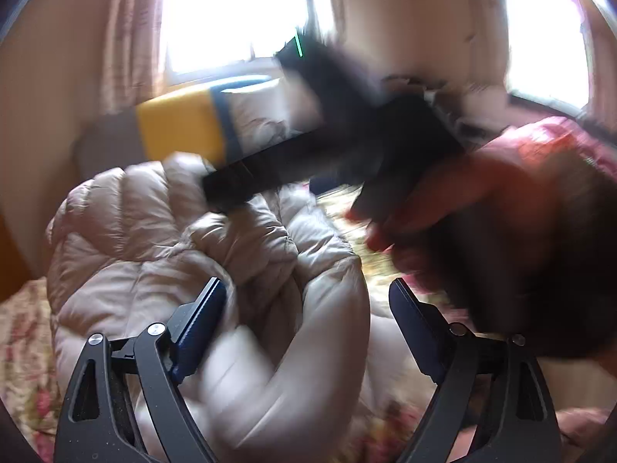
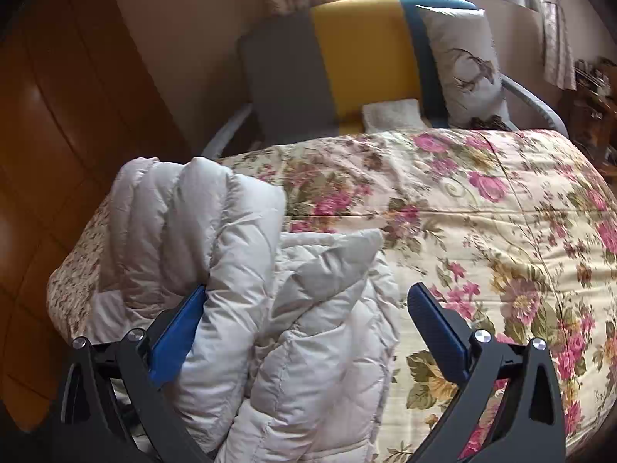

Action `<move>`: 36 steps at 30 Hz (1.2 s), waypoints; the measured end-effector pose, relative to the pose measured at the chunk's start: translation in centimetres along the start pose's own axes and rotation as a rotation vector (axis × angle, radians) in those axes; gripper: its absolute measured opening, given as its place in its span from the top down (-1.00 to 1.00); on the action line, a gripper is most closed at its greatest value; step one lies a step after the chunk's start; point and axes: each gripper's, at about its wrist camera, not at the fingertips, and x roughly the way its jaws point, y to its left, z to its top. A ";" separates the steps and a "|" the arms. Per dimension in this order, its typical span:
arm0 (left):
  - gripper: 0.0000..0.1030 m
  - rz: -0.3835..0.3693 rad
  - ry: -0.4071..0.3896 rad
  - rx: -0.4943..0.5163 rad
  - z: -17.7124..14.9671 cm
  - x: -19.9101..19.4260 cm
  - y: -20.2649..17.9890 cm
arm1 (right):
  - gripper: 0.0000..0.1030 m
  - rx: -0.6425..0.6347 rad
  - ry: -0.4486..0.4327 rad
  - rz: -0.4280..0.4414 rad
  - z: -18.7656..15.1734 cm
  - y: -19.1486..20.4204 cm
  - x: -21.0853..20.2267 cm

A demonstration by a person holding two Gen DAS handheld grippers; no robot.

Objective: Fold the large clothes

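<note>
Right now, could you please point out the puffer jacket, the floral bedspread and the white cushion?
puffer jacket [image 2: 239,254], right wrist view, quilted sleeve.
floral bedspread [image 2: 482,231], right wrist view, bare middle.
white cushion [image 2: 462,61], right wrist view, printed front.

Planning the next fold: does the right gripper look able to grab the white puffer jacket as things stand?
Probably yes. The right gripper stands open with the puffer jacket bunched between its fingers on the floral quilt; nothing blocks it.

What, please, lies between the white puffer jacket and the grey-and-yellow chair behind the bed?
Only the floral bedspread lies between the puffer jacket and the chair, seen in the right wrist view.
</note>
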 end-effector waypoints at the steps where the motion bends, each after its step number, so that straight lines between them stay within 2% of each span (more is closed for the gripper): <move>1: -0.65 -0.050 -0.029 -0.029 -0.1 -1.8 0.9 | -0.96 0.034 0.002 0.004 -0.6 -1.1 0.2; 3: -0.65 -0.079 -0.067 -0.103 -0.1 -4.3 3.0 | -0.96 0.085 -0.002 0.012 -1.8 -2.7 0.5; 5: -0.65 -0.047 -0.142 -0.211 0.0 -6.7 6.4 | -0.96 0.123 -0.013 0.034 -3.0 -3.8 0.6; 6: -0.65 -0.003 -0.172 -0.263 -0.1 -7.4 8.2 | -0.96 0.143 -0.022 0.051 -3.5 -4.3 0.6; 7: -0.71 0.085 -0.195 -0.326 -0.2 -8.0 10.6 | -0.96 0.162 -0.028 0.065 -3.9 -4.7 0.4; 9: -0.72 0.272 -0.191 -0.466 -0.9 -7.6 15.7 | -0.96 0.197 -0.026 0.089 -4.4 -5.1 0.4; 11: -0.72 0.362 -0.164 -0.596 -1.6 -6.1 19.4 | -0.96 0.220 -0.041 0.112 -4.4 -5.3 0.0; 12: -0.72 0.355 -0.128 -0.686 -2.4 -4.8 21.7 | -0.96 0.234 -0.065 0.131 -4.3 -5.3 -0.6; 14: -0.64 0.291 -0.072 -0.769 -3.5 -2.8 24.0 | -0.96 0.307 -0.153 0.183 -4.6 -6.5 -2.6; 15: -0.62 0.279 -0.044 -0.772 -3.7 -2.1 24.4 | -0.96 0.359 -0.186 0.186 -4.9 -7.5 -3.4; 17: -0.62 0.225 -0.030 -0.751 -4.2 -0.9 23.8 | -0.96 0.430 -0.205 0.119 -5.5 -9.3 -4.4; 19: -0.62 0.169 -0.042 -0.701 -3.6 -0.2 22.3 | -0.96 0.419 -0.157 0.007 -5.8 -10.4 -4.1; 21: -0.62 0.153 -0.042 -0.643 -2.7 0.6 21.1 | -0.96 0.363 -0.085 -0.068 -6.1 -10.4 -2.7; 22: -0.62 0.144 -0.037 -0.604 -2.1 1.1 20.4 | -0.96 0.338 -0.061 -0.057 -6.2 -10.3 -2.0; 25: -0.64 0.130 -0.019 -0.527 -0.9 2.3 18.4 | -0.96 0.314 -0.050 0.057 -6.0 -9.8 -0.4; 28: -0.68 0.115 -0.001 -0.499 -0.3 3.5 17.3 | -0.96 0.286 -0.032 0.127 -5.3 -9.7 1.1; 33: -0.75 0.146 0.015 -0.445 1.0 4.6 15.4 | -0.96 0.253 0.031 0.085 -5.5 -10.6 3.6; 36: -0.88 0.235 0.035 -0.342 1.4 6.3 12.9 | -0.96 0.280 0.013 0.093 -6.4 -11.5 3.4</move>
